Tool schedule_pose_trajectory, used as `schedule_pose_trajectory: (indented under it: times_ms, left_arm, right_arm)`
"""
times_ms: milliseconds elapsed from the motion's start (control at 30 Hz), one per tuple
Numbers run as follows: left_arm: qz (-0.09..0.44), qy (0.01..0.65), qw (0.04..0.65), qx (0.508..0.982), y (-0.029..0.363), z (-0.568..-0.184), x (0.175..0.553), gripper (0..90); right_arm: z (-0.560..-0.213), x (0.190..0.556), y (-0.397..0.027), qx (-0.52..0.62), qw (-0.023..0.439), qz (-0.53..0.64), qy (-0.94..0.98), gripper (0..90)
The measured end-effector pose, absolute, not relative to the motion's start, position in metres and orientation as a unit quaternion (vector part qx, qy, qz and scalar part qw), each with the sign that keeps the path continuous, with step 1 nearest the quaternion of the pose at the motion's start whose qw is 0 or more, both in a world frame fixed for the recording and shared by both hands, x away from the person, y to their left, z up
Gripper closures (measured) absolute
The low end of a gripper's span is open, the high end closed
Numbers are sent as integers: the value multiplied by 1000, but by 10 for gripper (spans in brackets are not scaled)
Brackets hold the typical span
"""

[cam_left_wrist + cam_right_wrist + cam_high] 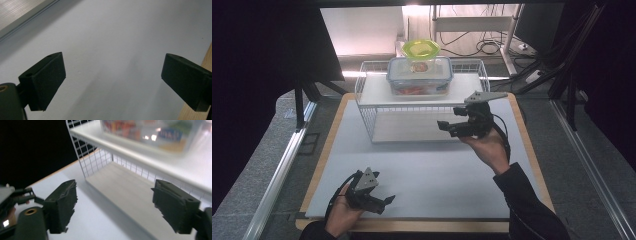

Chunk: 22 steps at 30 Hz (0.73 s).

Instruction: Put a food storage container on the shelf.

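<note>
A clear food box with a blue-rimmed lid [419,75] stands on the top shelf of a white wire rack [367,107]. A round tub with a yellow-green lid [420,49] sits on top of it. My right gripper [448,119] hovers just in front of the rack's lower right part and points left. Its jaws are open with nothing between them [113,205], and beyond them lie the lower shelf [125,187] and the blurred box [150,132]. My left gripper [383,192] rests low near the table's front edge, open and empty over the white mat [112,77].
A white mat [427,170] with a wooden border [324,160] covers the table. The rack stands at the back centre, and its lower shelf is bare. Dark stands and cables lie beyond the table at the back right [532,65].
</note>
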<state>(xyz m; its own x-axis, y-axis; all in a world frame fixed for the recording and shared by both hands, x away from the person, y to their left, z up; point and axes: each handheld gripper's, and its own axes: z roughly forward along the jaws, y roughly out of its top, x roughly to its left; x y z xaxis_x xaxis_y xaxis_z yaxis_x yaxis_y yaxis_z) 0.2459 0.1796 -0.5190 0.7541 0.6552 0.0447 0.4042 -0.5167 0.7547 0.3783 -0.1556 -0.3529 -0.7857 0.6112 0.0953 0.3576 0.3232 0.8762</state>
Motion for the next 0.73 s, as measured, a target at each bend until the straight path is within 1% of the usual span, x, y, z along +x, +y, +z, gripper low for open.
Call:
schedule_pose_trajectory:
  times_ms: [200,300,567,633,733]
  left_arm:
    - [163,313,382,854,180,-519,246,51]
    - [165,314,380,854,181,-520,247,49]
    - [167,315,382,853,181,-520,246,44]
    - [169,314,381,853,181,-520,246,41]
    - [173,315,384,850,182,-519,246,38]
  right_arm:
    - [-389,356,-177,316,134,486,804,89]
    - [-412,344,-189,321,145,471,809,72]
    - [-478,317,-220,338,172,419,825,71]
    - [-489,315,-222,343,166,394,836,66]
    - [-494,316,-223,350,165,385,838,54]
